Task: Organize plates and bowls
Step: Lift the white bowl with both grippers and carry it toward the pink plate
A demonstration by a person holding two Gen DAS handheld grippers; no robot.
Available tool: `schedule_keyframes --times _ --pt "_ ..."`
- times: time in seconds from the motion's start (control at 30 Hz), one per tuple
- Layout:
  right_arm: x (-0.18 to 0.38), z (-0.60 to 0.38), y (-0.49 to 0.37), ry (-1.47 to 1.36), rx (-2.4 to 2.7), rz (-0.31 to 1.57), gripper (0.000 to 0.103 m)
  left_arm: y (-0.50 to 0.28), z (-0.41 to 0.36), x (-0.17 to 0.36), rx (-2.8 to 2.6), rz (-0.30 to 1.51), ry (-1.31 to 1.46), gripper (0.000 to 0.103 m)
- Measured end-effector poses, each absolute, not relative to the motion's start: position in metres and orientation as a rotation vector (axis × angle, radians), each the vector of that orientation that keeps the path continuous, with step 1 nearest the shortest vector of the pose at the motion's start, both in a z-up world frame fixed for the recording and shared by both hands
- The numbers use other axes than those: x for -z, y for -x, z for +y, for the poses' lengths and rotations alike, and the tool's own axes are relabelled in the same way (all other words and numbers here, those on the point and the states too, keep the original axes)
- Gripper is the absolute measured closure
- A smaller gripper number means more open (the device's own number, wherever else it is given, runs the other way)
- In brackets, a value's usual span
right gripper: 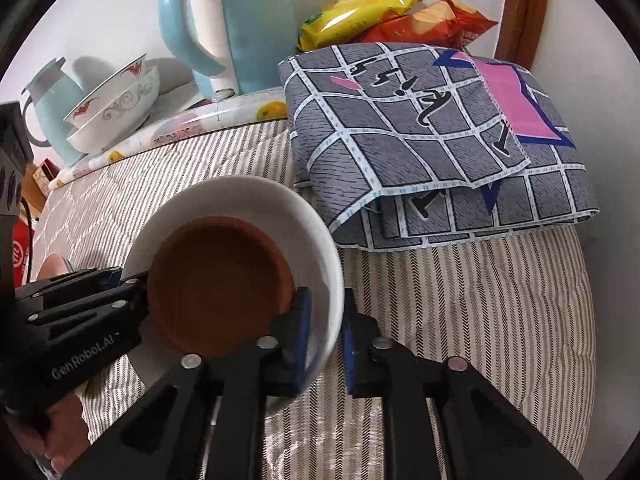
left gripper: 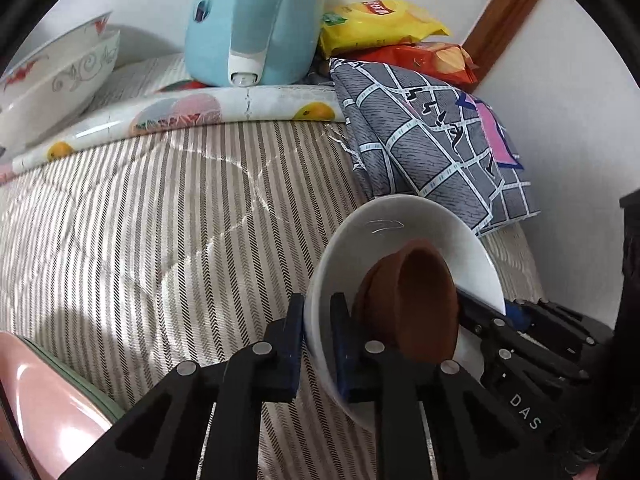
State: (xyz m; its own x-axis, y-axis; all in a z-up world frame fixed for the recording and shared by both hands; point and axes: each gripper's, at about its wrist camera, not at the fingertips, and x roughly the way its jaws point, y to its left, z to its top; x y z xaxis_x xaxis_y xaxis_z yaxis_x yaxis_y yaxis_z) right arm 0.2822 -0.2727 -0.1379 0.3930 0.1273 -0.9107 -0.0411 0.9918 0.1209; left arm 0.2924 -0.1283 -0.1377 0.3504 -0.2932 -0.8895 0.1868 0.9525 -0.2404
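Holding: both grippers pinch the white bowl (right gripper: 320,248) at opposite rim edges, brown dish (right gripper: 218,284) nested inside.
Left gripper (left gripper: 316,344): jaws nearly closed, clamping the wall, one finger inside, one outside.
Right gripper (right gripper: 326,332): same narrow clamp on the opposite rim.
Bowl place: between both jaw pairs, tilted above the striped cloth (left gripper: 160,220).
Risk: uneven pull could tip it, and the loose brown dish may slide out.
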Motion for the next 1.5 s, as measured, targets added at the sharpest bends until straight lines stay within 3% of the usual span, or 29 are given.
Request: schedule_keyframes --times 1.13,1.5 --pt "0.125 -0.267 -0.259 -0.092 -0.068 1.144 0.096 -0.269 -0.120 0.127 0.320 1.182 0.103 0.095" --pt "0.135 -0.273 -0.267 -0.124 -0.089 1.195 0.093 -0.273 -0.128 0.137 0.339 1.218 0.113 0.088"
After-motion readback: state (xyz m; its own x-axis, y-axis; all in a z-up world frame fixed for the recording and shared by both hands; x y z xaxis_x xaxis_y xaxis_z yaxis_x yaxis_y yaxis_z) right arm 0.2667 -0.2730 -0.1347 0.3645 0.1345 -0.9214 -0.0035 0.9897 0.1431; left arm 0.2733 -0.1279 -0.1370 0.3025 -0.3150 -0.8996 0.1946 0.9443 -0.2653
